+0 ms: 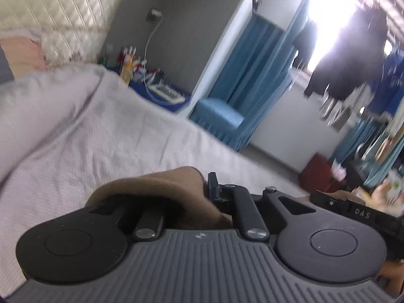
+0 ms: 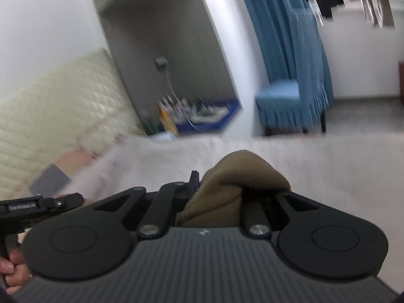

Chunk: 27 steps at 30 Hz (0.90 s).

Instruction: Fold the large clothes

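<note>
A brown garment (image 1: 161, 189) is bunched over my left gripper (image 1: 199, 189), which is shut on it above a bed with a pale lilac cover (image 1: 88, 131). The cloth hides most of the fingers; only one black fingertip (image 1: 213, 183) shows. In the right wrist view, the same brown garment (image 2: 242, 176) is bunched in my right gripper (image 2: 209, 184), which is shut on it above the bed cover (image 2: 328, 164). One black fingertip (image 2: 194, 179) shows beside the cloth. Both views are blurred by motion.
A cream quilted headboard (image 1: 55, 7) and pillows stand at the left. A blue side table with bottles and cables (image 1: 156, 85) stands beside the bed. A blue skirted chair (image 1: 222, 118) and blue curtain stand beyond. Dark clothes (image 1: 348, 58) hang by a bright window.
</note>
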{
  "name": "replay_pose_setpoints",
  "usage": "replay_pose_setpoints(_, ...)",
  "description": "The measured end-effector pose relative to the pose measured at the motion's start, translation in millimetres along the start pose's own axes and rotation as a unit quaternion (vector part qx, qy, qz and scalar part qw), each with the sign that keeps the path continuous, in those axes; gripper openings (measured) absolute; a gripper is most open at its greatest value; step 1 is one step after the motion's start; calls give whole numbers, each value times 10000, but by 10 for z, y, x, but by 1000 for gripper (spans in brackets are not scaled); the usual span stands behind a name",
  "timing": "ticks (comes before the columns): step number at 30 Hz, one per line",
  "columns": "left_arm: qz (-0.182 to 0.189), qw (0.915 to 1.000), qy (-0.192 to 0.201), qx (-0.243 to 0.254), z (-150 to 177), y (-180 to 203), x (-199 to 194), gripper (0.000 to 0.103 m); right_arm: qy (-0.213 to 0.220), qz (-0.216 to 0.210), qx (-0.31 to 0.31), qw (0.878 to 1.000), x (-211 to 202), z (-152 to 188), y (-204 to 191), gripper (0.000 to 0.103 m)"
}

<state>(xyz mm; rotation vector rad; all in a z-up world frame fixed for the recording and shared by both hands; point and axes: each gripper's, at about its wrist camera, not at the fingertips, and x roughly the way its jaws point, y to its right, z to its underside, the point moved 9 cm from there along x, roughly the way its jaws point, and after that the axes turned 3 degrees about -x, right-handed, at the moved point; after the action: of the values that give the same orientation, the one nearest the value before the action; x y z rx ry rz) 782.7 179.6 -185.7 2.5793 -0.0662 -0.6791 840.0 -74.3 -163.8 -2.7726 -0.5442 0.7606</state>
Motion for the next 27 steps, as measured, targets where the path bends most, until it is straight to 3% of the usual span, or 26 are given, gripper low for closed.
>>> replay_pose_setpoints(7, -343, 9981, -439, 257, 349, -313, 851, 12, -402, 191, 506, 9977, 604, 500, 387, 16)
replay_pose_setpoints(11, -399, 9975, -482, 314, 349, -321, 848, 12, -435, 234, 466, 9977, 582, 550, 345, 18)
replay_pose_setpoints(14, -306, 9978, -487, 329, 275, -205, 576, 12, -372, 226, 402, 9982, 429, 516, 301, 19)
replay_pose_setpoints(15, -263, 9979, -499, 332, 255, -146, 474, 16, -350, 246, 373, 9984, 390, 506, 282, 21)
replay_pose_setpoints(17, -119, 9978, -588, 277, 207, -50, 327, 37, -321, 294, 407, 9982, 285, 486, 263, 24)
replay_pose_setpoints(18, 31, 9975, -671, 238, 207, 48, 205, 59, -325, 310, 442, 9980, 233, 475, 250, 27)
replay_pose_setpoints(19, 221, 9965, -771, 236, 205, 134, 122, 71, -331, 339, 458, 9978, 183, 465, 238, 29)
replay_pose_setpoints(20, 245, 9963, -779, 279, 200, 184, 50, 73, -334, 394, 457, 9976, 114, 447, 221, 38)
replay_pose_setpoints(21, 177, 9963, -751, 377, 193, 232, -41, 75, -342, 372, 459, 9977, 55, 439, 195, 59)
replay_pose_setpoints(23, 92, 9958, -726, 551, 188, 319, -227, 80, -314, 272, 455, 9981, -99, 424, 114, 86)
replay_pose_setpoints(27, -9, 9959, -653, 623, 186, 373, -633, 80, -273, 255, 160, 9992, -452, 404, -65, 84)
